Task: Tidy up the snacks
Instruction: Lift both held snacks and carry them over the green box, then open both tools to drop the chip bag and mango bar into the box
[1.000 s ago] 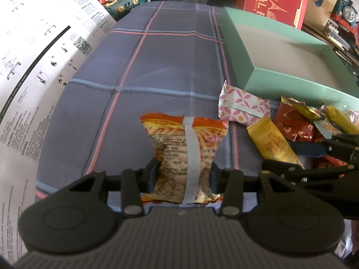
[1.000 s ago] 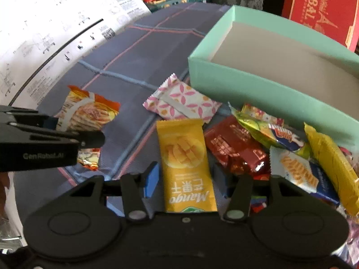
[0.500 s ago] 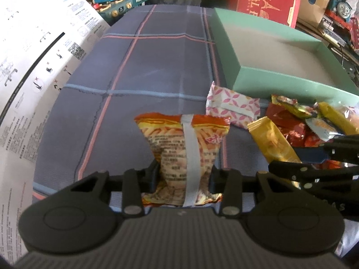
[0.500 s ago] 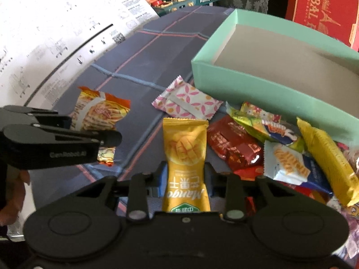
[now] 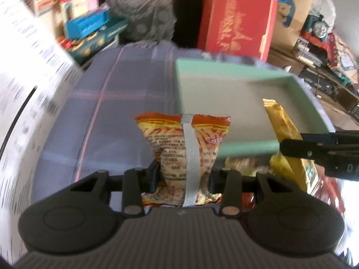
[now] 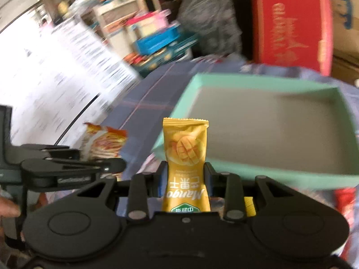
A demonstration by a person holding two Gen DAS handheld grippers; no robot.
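Two claws, one packet in each. Left claw point(image 5: 182, 173) clamped on one orange fries-print snack packet point(image 5: 184, 148), gripped low on both side edges, the packet upright with its white back seam facing the camera and its crimped top reaching ahead of the claw, raised above the blue plaid cloth point(image 5: 112, 103) on the bench. Right claw point(image 6: 185, 176) clamped on one yellow mango packet point(image 6: 186, 154), also upright, label upside down to the camera, top edge against the view of the box interior. Ahead of and slightly right of both claws, one shallow mint-green box point(image 5: 235, 149), open-topped, grey inside, nothing seen lying in it. From the left wrist view, the right claw off to the right with the mango packet crossing in front of the box's near wall; from the right wrist view, the left claw to the lower left with the orange packet poking above it. Below and to the right of the left claw, a blurred heap of loose wrappers point(image 5: 244, 164), yellow and red, too smeared to count. Beyond the box, one red carton with gold lettering point(image 6: 289, 29). Far left of both claws, one large white printed sheet point(image 5: 27, 103). Background toys and boxes blurred.
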